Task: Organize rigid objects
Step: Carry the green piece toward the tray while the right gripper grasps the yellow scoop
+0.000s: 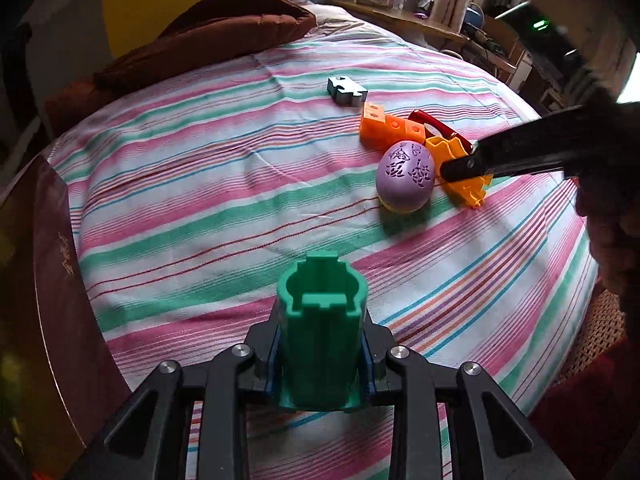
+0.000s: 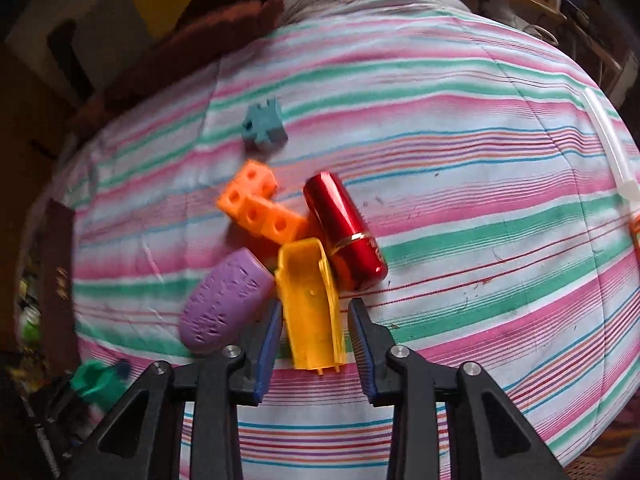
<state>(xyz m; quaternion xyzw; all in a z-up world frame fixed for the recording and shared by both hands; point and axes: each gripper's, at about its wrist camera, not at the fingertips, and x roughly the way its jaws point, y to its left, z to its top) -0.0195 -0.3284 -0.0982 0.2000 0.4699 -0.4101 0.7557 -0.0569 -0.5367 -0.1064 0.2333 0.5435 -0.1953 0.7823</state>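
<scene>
In the left wrist view, the left hand-held gripper (image 1: pixel 322 360) is clamped on a green hollow plastic block (image 1: pixel 320 332), its blue pads pressing both sides, above the bed's pink, green and white striped sheet (image 1: pixel 200 184). A brown blanket (image 1: pixel 208 36) lies bunched at the far left edge. Farther right on the sheet sits a grey-blue jigsaw-shaped block (image 1: pixel 346 91), apart from the main cluster. Next comes a row of joined orange plastic cubes with holes (image 1: pixel 390 128), then a purple plastic egg with cut-out patterns (image 1: pixel 406 176) just beside a yellow-orange plastic trough-shaped piece (image 1: pixel 466 192), with a shiny red metallic tube (image 1: pixel 424 117) behind them.

In the right wrist view, the right hand-held gripper (image 2: pixel 314 344) straddles the near end of the yellow-orange piece; its left pad sits against it, while a narrow gap shows at the right pad, so the jaws are not clamped. The egg touches the left finger (image 2: pixel 268 344). The red tube lies beside the piece's far right.
</scene>
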